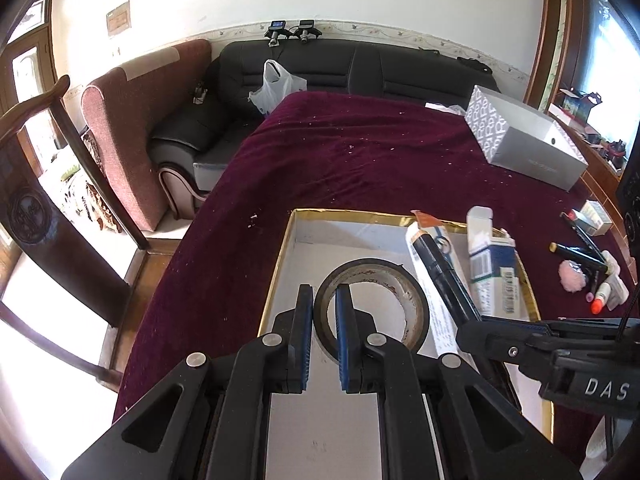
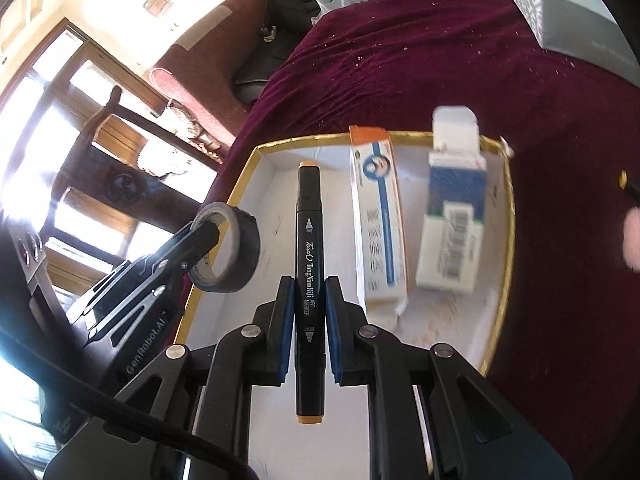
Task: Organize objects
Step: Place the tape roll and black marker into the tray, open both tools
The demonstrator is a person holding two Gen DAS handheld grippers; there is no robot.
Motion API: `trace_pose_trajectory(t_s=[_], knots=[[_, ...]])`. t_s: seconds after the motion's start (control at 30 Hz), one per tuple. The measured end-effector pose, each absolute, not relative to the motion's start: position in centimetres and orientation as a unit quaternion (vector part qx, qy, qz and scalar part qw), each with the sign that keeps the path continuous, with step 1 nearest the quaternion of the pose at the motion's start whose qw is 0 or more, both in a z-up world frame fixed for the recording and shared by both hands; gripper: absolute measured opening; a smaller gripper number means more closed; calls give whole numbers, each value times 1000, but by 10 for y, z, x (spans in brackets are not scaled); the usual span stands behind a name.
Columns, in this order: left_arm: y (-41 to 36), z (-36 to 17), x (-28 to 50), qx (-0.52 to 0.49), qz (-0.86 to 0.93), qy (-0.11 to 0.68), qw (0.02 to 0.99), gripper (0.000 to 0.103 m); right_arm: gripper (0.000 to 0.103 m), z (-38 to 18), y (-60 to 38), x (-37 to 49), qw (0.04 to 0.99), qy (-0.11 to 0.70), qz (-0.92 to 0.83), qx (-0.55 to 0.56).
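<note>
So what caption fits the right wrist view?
Right hand-held gripper holding a black marker over a gold-rimmed box.

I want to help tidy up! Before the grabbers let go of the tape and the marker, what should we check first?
1. Left gripper pinches the tape roll's wall: ok.
2. Right gripper clamps the black marker: ok.
3. Tape is over the gold-rimmed box: ok.
4. Marker is over a bare strip of the box floor, left of the blue-and-white carton: ok.
5. How high marker and tape are above the floor: cannot tell.
6. The two grippers have room apart: ok, though close.
</note>
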State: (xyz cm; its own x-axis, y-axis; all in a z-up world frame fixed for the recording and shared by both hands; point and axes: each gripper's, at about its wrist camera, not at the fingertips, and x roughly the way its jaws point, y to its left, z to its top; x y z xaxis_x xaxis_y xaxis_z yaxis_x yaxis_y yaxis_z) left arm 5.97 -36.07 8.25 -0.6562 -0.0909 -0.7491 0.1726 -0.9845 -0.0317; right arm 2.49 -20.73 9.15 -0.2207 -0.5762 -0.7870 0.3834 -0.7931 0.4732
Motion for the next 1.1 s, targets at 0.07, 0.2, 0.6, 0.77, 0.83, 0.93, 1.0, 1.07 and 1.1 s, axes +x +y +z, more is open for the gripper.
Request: trace_pose_trajectory(t_s=[0.07,0.2,0.6,0.77,0.83,0.93,1.0,1.07,1.1], knots=[[-364,78,50,414,-906,52,72,8,13,89,-213,18,304,-87,-777,544],[-370,70,34,425,-901,44,77,8,13,83,-219,7,292,-78,-780,548],[-377,50,13,454,-886,60,69,8,13,55,-229,-17,271,-81,-768,575],[-380,41,7,466,-879,77,64,8,13,53,-231,-18,268,-81,-770,574],[-381,39,7,468,-878,79,65,8,13,53,-232,-18,268,-81,-770,573],[-382,38,5,469,-877,82,71,8,14,53,-233,-18,266,-78,-774,570],[-382,38,4,468,-877,84,74,8,14,53,-233,-18,264,-75,-777,567],[-381,38,3,466,-877,84,77,9,14,52,-233,-18,264,-75,-778,565],[-381,38,3,465,-877,87,78,10,14,53,-233,-18,264,-79,-779,564]])
